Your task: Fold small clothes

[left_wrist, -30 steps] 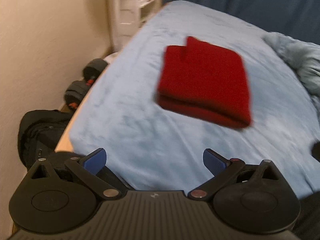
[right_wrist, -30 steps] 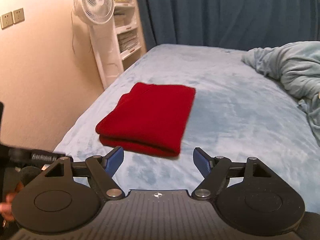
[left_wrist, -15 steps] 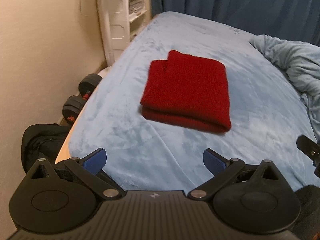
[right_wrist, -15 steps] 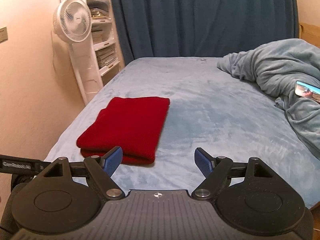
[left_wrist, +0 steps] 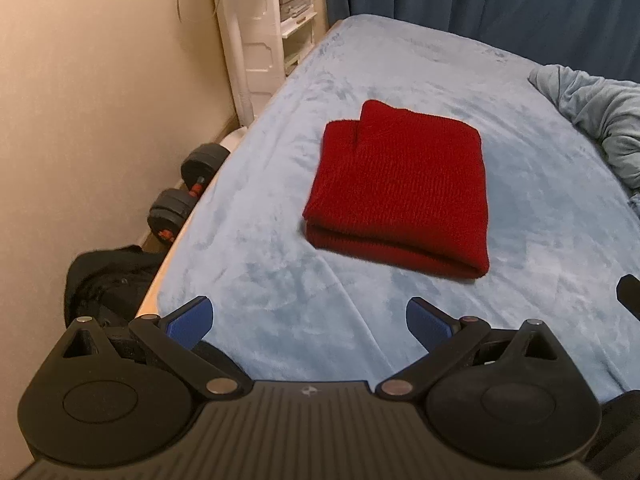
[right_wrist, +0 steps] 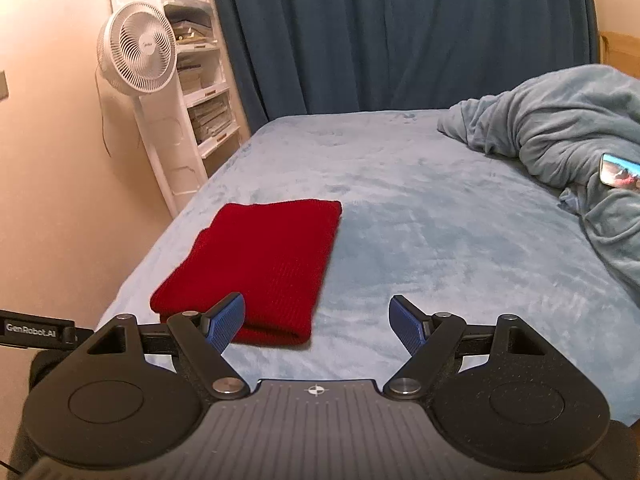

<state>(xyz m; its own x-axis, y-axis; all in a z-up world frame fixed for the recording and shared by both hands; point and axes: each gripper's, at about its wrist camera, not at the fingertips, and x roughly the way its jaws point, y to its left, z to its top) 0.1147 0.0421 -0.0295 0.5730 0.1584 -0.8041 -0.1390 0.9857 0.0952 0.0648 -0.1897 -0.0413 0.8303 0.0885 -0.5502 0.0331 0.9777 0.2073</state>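
Observation:
A red knitted garment [left_wrist: 400,188] lies folded into a neat rectangle on the light blue bed [left_wrist: 280,260]. It also shows in the right wrist view [right_wrist: 256,264], left of centre. My left gripper [left_wrist: 308,320] is open and empty, held back near the bed's front edge, short of the garment. My right gripper [right_wrist: 316,320] is open and empty, also held back from the bed, with the garment's near edge just past its left fingertip [right_wrist: 226,320].
A crumpled blue blanket [right_wrist: 560,128] with a phone [right_wrist: 620,170] on it lies at the right. A white fan [right_wrist: 138,56] and shelves [right_wrist: 200,92] stand along the left wall. Dumbbells [left_wrist: 188,188] and a black bag [left_wrist: 104,276] lie on the floor beside the bed.
Both grippers have drawn back and up from the folded garment, staying open. The views have steadied. The garment has not moved.

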